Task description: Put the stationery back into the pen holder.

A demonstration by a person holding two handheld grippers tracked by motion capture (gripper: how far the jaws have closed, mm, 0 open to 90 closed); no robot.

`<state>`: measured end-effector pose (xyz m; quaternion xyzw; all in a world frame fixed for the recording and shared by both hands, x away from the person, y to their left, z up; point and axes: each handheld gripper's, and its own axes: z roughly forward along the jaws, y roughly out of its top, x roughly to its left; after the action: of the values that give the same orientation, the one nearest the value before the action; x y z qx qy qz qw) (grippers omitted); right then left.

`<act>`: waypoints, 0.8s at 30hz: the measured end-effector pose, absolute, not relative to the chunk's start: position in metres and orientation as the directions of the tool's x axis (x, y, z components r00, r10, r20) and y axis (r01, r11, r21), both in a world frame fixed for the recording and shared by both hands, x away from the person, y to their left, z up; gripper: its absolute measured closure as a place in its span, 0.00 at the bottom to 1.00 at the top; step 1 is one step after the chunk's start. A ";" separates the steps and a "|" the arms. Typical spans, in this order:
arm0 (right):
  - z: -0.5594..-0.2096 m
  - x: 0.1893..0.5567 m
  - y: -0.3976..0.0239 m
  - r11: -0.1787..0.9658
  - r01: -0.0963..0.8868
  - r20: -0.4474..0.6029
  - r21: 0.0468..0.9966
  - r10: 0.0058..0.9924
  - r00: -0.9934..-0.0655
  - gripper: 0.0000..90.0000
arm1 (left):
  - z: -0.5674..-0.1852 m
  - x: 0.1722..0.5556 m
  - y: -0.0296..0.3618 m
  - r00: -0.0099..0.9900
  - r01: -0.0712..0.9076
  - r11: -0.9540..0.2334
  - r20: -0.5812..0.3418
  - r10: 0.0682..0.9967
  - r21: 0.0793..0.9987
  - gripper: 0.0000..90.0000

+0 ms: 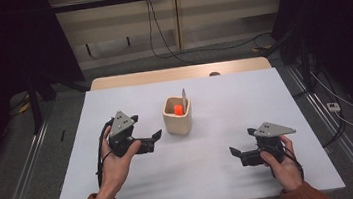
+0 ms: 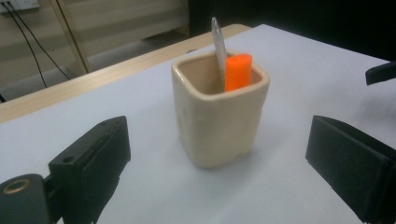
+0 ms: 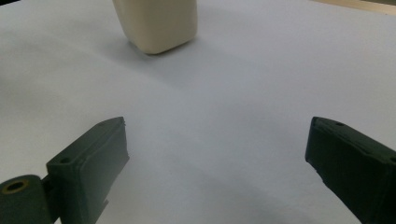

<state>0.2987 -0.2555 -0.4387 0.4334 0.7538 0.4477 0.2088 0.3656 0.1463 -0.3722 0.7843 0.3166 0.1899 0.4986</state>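
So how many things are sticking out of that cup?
2. An orange stick and a thin grey blade-like piece stand side by side at one wall of the beige cup. Anything shorter inside would be hidden.

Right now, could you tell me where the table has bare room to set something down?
The white table is mostly bare. Free patches: the right half between the beige cup and the right edge, the far strip behind the cup, and the near middle between both hands. It is tighter only between the left gripper and the cup. The right gripper faces open surface.
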 end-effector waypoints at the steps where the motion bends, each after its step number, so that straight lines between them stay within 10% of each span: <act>1: -0.439 0.298 -0.256 0.221 0.466 0.075 0.857 0.841 -0.536 0.06 | -0.374 0.363 0.148 0.729 0.311 -0.304 -0.021 0.684 0.900 0.08; 24: -0.439 0.299 -0.254 0.220 0.471 0.079 0.854 0.841 -0.535 0.06 | -0.409 0.320 0.189 0.686 0.373 -0.298 -0.045 0.727 0.879 0.08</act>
<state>0.2986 -0.2544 -0.4393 0.4357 0.7531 0.4475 0.2067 0.3204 0.1893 -0.4094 0.7840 0.3506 0.1852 0.4776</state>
